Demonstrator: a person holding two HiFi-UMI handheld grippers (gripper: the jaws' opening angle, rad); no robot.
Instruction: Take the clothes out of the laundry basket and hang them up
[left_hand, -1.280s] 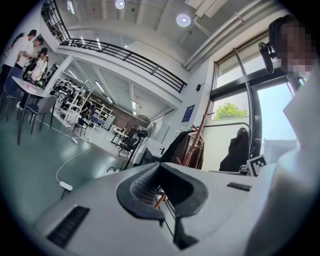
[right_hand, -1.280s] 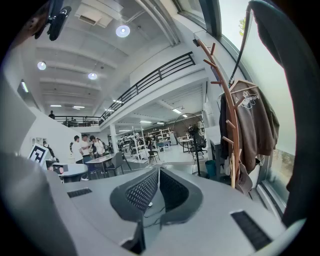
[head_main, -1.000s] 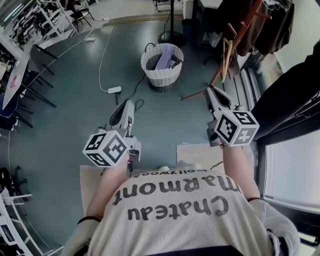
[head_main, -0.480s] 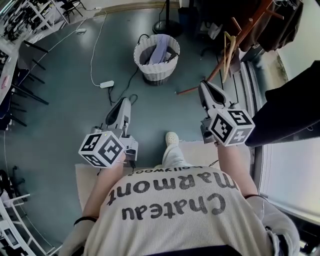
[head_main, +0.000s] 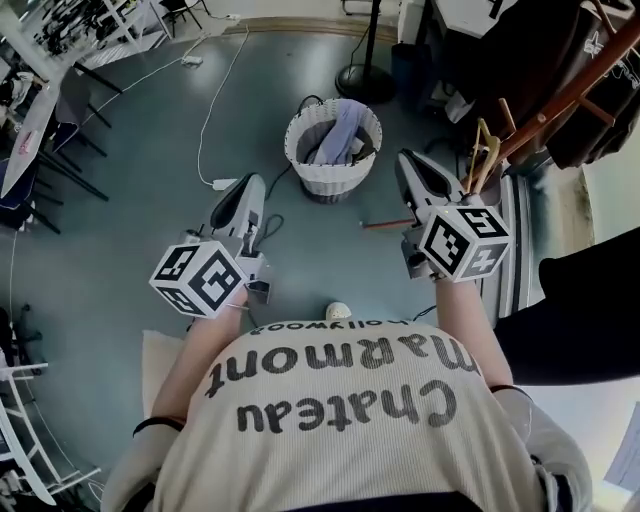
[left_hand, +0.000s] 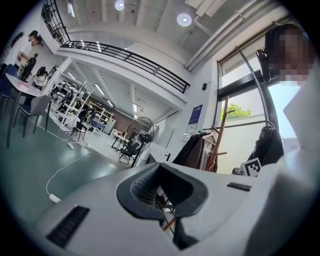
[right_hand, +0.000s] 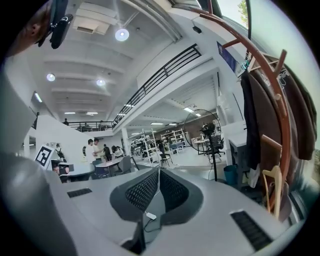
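The wicker laundry basket (head_main: 333, 172) stands on the floor ahead of me. A pale lavender garment (head_main: 336, 132) is heaped in it and rises to its rim, with something darker beside it. My left gripper (head_main: 250, 186) is short of the basket on its left and my right gripper (head_main: 410, 163) just off its right side. Both have their jaws pressed together with nothing between them. I expect the cloth to be light, limp and prone to drag its neighbours, so I'd spread one set of jaws and pinch the topmost fold. The wooden hanger (head_main: 484, 150) hangs on the coat stand (head_main: 566, 92), right of the basket.
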